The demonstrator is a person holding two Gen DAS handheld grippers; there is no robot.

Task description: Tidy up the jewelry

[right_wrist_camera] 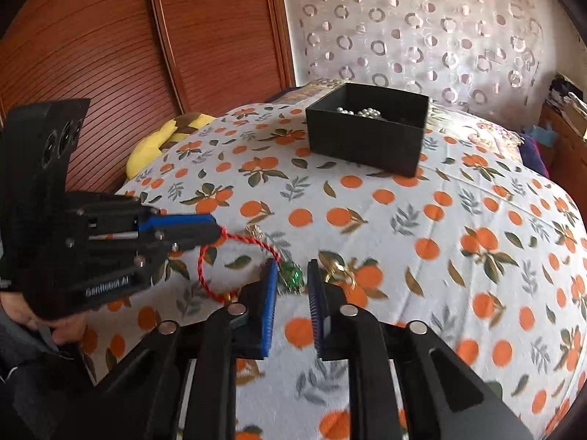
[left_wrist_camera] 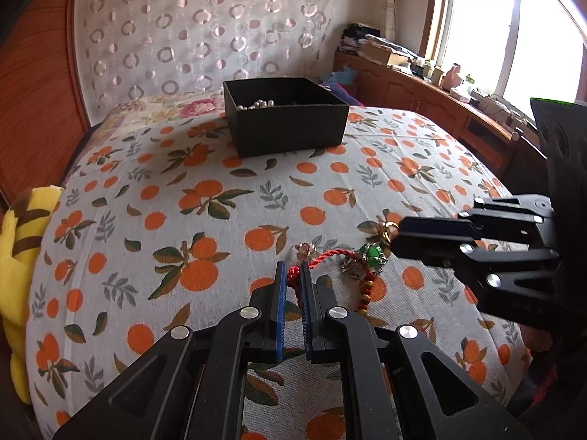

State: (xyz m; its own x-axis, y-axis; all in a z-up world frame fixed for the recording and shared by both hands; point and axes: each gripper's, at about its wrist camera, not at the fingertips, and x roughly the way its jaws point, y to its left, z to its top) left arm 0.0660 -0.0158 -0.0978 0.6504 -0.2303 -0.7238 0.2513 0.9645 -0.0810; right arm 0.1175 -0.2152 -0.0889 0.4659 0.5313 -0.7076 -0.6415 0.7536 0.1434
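A red cord necklace (left_wrist_camera: 332, 256) with a green pendant (left_wrist_camera: 374, 253) lies on the orange-print bedspread. My left gripper (left_wrist_camera: 292, 270) is shut on the red cord's end; in the right wrist view it (right_wrist_camera: 216, 230) holds the cord (right_wrist_camera: 253, 239) at the left. My right gripper (right_wrist_camera: 292, 270) is open, its blue pads either side of the green pendant (right_wrist_camera: 292, 278); in the left wrist view it (left_wrist_camera: 398, 236) reaches in from the right. A black box (left_wrist_camera: 284, 115) with pearls (left_wrist_camera: 255, 104) stands further back; it also shows in the right wrist view (right_wrist_camera: 367, 130).
A gold trinket (right_wrist_camera: 335, 269) lies just right of the pendant. A yellow plush (left_wrist_camera: 18, 256) sits at the bed's left edge. A wooden wardrobe (right_wrist_camera: 110, 55) and patterned curtain (left_wrist_camera: 205, 29) stand behind; a cluttered sideboard (left_wrist_camera: 422, 77) runs under the window.
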